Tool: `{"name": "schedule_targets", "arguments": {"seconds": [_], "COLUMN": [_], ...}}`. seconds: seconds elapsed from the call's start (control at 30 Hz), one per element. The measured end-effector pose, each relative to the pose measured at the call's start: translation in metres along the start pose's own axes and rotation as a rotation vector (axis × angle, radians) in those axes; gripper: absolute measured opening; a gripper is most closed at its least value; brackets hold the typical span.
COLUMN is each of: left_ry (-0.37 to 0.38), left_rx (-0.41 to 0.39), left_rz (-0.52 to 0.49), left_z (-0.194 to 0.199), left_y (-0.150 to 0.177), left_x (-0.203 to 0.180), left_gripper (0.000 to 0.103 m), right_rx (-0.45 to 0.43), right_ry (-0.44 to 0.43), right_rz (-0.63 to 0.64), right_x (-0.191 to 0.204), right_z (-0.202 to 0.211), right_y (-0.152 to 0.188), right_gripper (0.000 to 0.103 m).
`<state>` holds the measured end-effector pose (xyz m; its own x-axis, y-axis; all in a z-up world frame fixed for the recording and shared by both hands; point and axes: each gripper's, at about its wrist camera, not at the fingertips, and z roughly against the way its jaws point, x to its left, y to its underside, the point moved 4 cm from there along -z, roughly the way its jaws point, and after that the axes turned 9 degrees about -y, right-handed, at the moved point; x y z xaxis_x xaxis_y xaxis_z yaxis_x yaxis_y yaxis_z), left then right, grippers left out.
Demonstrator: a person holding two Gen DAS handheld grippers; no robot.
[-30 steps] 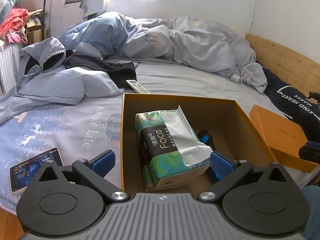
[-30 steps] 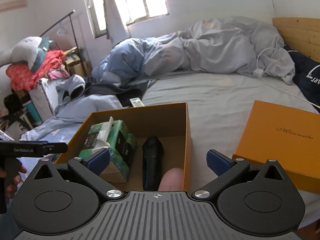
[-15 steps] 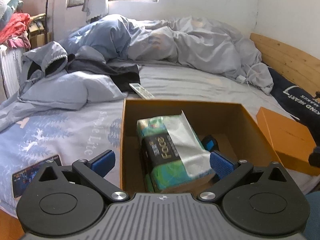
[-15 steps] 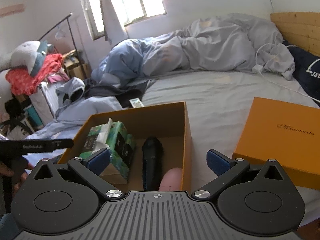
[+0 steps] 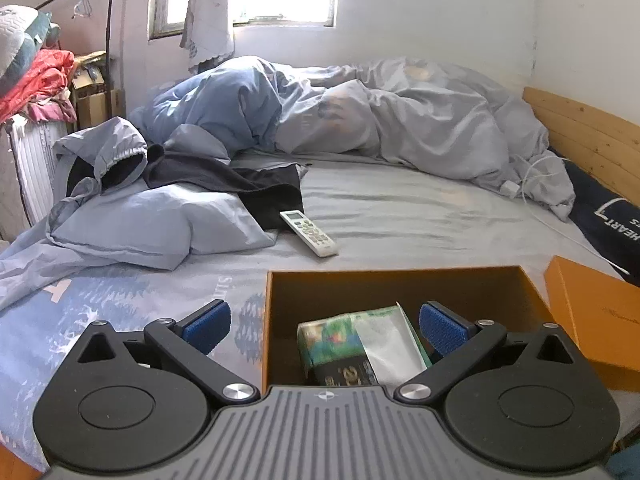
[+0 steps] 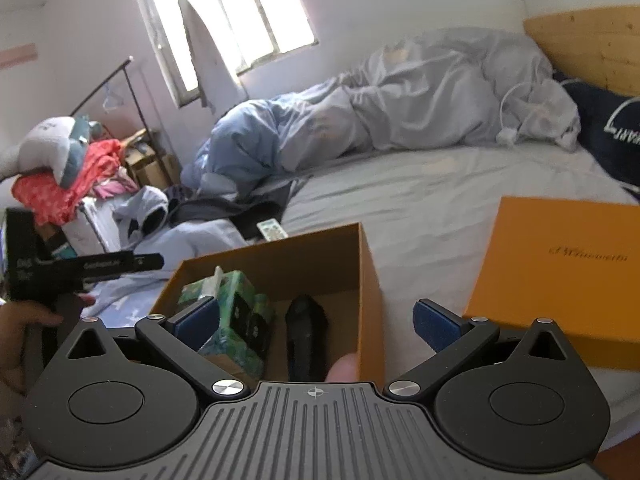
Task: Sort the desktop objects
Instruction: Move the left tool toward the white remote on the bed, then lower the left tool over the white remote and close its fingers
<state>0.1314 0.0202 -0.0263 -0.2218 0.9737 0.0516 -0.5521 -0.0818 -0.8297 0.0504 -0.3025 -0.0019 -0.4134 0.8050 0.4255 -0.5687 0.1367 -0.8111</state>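
Already the tissue pack [image 5: 360, 344] lies in the orange box [image 5: 400, 280]; the remote control [image 5: 308, 233] remains mid-frame on the bed [image 5: 420, 216]; both hand-held grippers [image 5: 324, 324] [image 6: 316, 320] gape, empty.

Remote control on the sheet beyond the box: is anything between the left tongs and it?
Yes: the open orange box sits directly between the left tongs and the remote control, with the tissue pack inside. Beyond its far wall, only bare sheet.
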Motion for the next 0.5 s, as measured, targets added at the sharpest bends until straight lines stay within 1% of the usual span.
{"name": "schedule_targets", "arguments": {"seconds": [0.2,0.33,0.5], "left_ry": [-0.034,-0.064,-0.079], "left_rx": [-0.025,-0.046,-0.023], "left_rz": [0.022,0.018,0.028], "left_z": [-0.021,-0.036,-0.064], "left_y": [-0.021,-0.033,-0.04], "left_x": [0.0,-0.003,-0.012], "left_gripper": [0.103,0.103,0.103], "right_rx": [-0.017,-0.029,-0.049], "right_ry": [0.018,0.03,0.047], "right_rz": [-0.016,-0.027,-0.041], "right_x": [-0.01,-0.017,-0.023], "right_z": [0.002,0.003,0.0], "right_y": [-0.002,-0.004,-0.006], "right_gripper": [0.103,0.103,0.103]}}
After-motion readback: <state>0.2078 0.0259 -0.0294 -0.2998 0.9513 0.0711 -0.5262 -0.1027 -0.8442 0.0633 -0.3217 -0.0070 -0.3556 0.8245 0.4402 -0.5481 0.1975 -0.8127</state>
